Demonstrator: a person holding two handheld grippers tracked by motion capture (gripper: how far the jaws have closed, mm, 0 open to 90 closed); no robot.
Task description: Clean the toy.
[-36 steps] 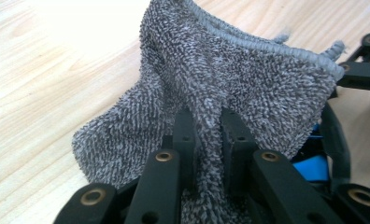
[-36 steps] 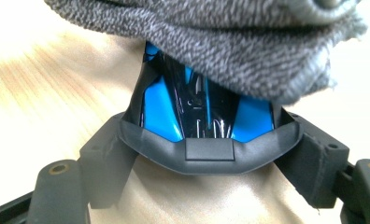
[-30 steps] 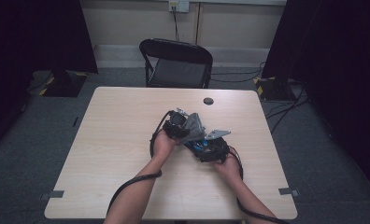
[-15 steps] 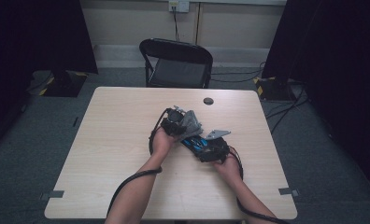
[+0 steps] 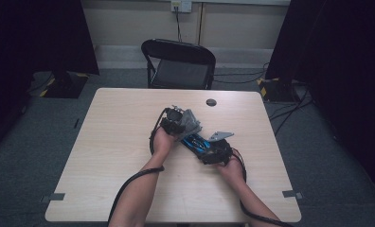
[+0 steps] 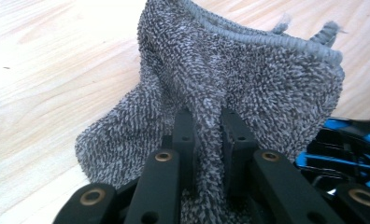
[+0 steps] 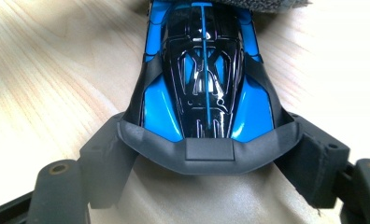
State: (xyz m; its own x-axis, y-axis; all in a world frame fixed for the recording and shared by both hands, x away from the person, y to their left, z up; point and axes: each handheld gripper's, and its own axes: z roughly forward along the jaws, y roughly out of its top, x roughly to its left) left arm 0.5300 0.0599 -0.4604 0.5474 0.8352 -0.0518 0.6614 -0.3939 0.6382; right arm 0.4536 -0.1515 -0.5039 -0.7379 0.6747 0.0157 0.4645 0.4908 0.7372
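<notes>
Pale wood bench (image 5: 110,156): left claw (image 6: 206,128) pinches soft, limp grey cloth (image 6: 248,84); right claw (image 7: 206,154) clamps glossy, slippery toy car (image 7: 204,70) by its stiff rear

Grey looped cloth (image 6: 230,79), glossy blue-and-black toy car (image 7: 204,79), pale wood-grain table (image 5: 114,142), black chair (image 5: 180,61)

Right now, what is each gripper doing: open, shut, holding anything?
Left gripper: shut on the grey cloth.
Right gripper: shut on the blue toy car, jaws on either side of its end.
</notes>
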